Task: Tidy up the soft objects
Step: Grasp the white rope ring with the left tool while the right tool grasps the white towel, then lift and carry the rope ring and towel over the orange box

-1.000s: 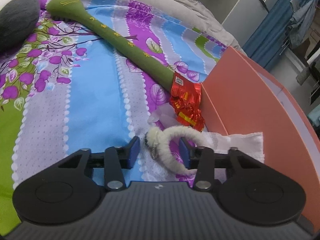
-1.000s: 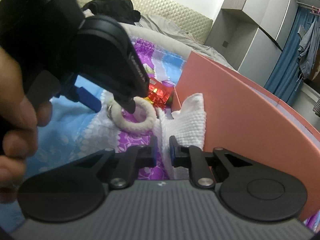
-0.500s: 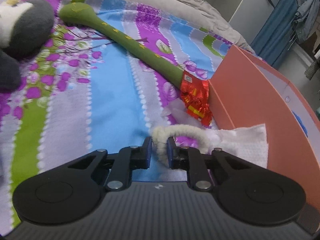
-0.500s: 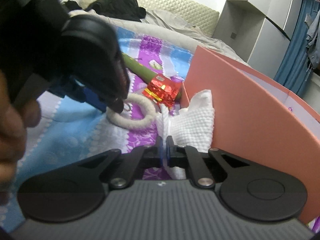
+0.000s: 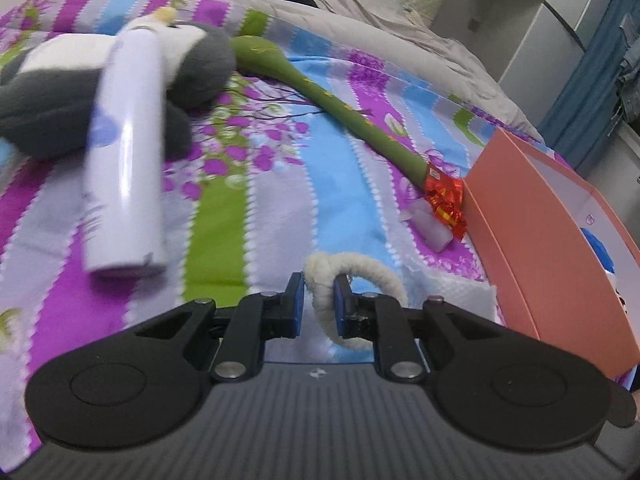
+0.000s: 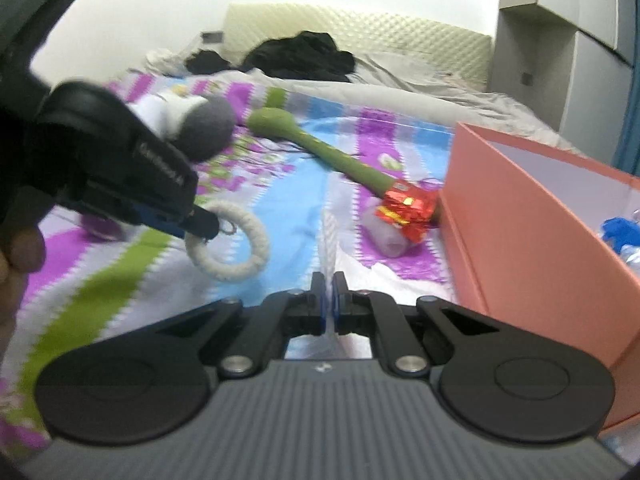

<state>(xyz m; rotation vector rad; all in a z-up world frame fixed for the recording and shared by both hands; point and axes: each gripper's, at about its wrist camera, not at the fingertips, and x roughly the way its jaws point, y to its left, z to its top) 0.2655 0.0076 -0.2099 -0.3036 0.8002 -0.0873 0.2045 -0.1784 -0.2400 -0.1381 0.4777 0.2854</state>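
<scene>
Left wrist view: the left gripper (image 5: 317, 304) is clamping the fluffy white ring (image 5: 352, 280) above the striped bedsheet (image 5: 280, 184). The right gripper (image 6: 328, 300) is pinching something thin and white, its jaws almost together. The pink box (image 6: 520, 216) is waiting beside; the green plush stick (image 5: 340, 112) and grey plush toy (image 5: 192, 68) are still lying outside.

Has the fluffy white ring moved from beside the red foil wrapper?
Yes. The fluffy white ring, held in the left claw, is now lifted leftward, away from the red foil wrapper.
</scene>
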